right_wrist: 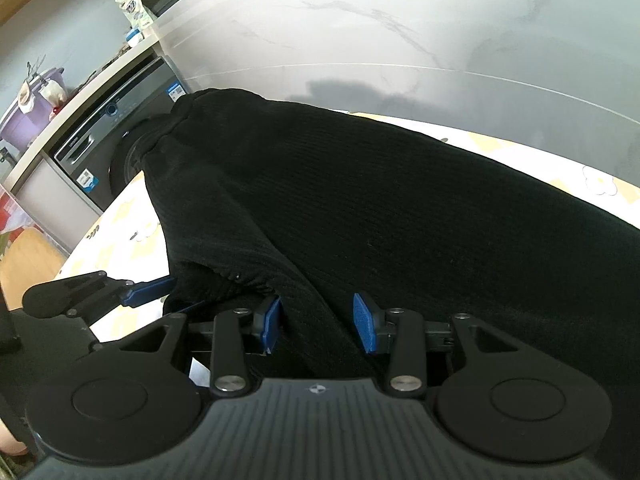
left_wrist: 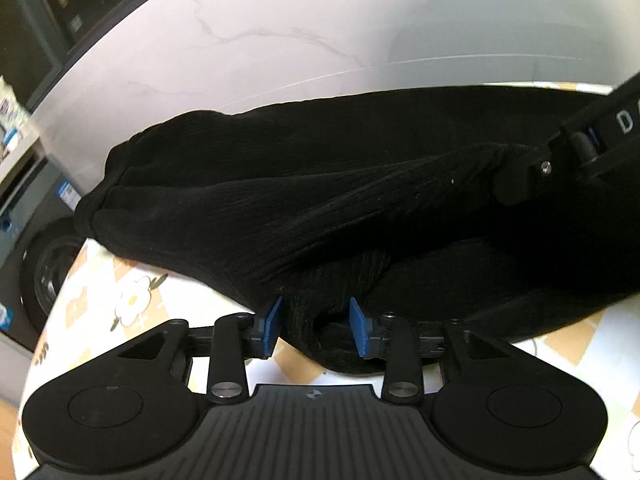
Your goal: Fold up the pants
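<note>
Black ribbed pants (left_wrist: 320,184) lie across a table with a flower-print cloth (left_wrist: 132,300). My left gripper (left_wrist: 316,308) stands at their near edge. A bunched fold sits loosely between its blue pads (left_wrist: 272,328), with a dark hollow beside the right pad, so it is open. My right gripper (right_wrist: 318,308) is shut on a thick fold of the pants (right_wrist: 380,200). In the left wrist view it shows at the upper right (left_wrist: 508,184), with fabric ridges drawn toward it. From the right wrist view, the left gripper (right_wrist: 160,288) sits at the pants' left edge.
A grey marbled wall (right_wrist: 360,20) stands close behind the table. A front-loading washing machine (right_wrist: 116,140) sits beyond the table's left end, under a counter with a purple pot (right_wrist: 28,120) and packets. Bare tablecloth (right_wrist: 120,220) lies left of the pants.
</note>
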A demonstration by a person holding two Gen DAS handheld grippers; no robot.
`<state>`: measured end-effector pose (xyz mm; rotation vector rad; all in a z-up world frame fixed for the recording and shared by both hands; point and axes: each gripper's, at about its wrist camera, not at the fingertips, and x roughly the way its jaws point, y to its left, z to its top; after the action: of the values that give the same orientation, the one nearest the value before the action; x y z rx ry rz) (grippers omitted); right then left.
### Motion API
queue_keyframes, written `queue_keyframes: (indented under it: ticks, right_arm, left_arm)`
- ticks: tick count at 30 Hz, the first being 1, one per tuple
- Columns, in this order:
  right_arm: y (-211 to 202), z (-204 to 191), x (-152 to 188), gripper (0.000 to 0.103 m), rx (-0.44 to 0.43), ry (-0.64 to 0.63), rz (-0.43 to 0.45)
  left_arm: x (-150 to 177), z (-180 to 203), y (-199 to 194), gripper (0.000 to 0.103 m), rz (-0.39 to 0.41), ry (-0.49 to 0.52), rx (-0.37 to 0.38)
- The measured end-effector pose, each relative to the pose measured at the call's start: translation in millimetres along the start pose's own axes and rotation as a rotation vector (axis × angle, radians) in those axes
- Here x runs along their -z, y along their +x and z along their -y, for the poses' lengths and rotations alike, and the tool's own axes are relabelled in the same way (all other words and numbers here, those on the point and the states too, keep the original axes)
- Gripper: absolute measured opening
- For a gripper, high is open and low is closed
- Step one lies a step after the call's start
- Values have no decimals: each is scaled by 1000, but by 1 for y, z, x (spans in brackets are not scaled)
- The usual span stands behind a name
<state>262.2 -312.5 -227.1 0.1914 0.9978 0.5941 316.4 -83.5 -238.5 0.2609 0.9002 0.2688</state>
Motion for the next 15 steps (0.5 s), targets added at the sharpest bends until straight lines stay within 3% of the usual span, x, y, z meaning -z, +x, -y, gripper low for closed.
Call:
queue_keyframes:
  ticks: [1, 2, 3, 5, 8, 12, 15]
  right_arm:
    - [-1, 0, 0, 41, 1, 1, 1]
    - [-1, 0, 1, 42, 2, 2, 2]
    - [-2, -1, 2, 42, 3, 2, 2]
    - [-6, -1, 2, 44, -2, 4, 4]
    - [-19, -3, 4, 56, -19, -6, 28]
    - [-33, -1, 11, 64, -26, -10, 59]
    - [-26, 5, 19, 65, 21, 12, 22]
  left_arm:
    - [-2, 1, 0, 38, 0, 15, -1]
    - [-3, 3, -1, 24, 5, 28, 0]
    - [-3, 2, -4, 17, 27, 32, -1]
    - [1, -7, -23, 13, 91, -25, 5]
    - [16, -31, -55, 13, 187, -178, 18]
    - [42, -56, -55, 13, 104, -459, 120]
    - [54, -63, -45, 13, 42, -577, 161]
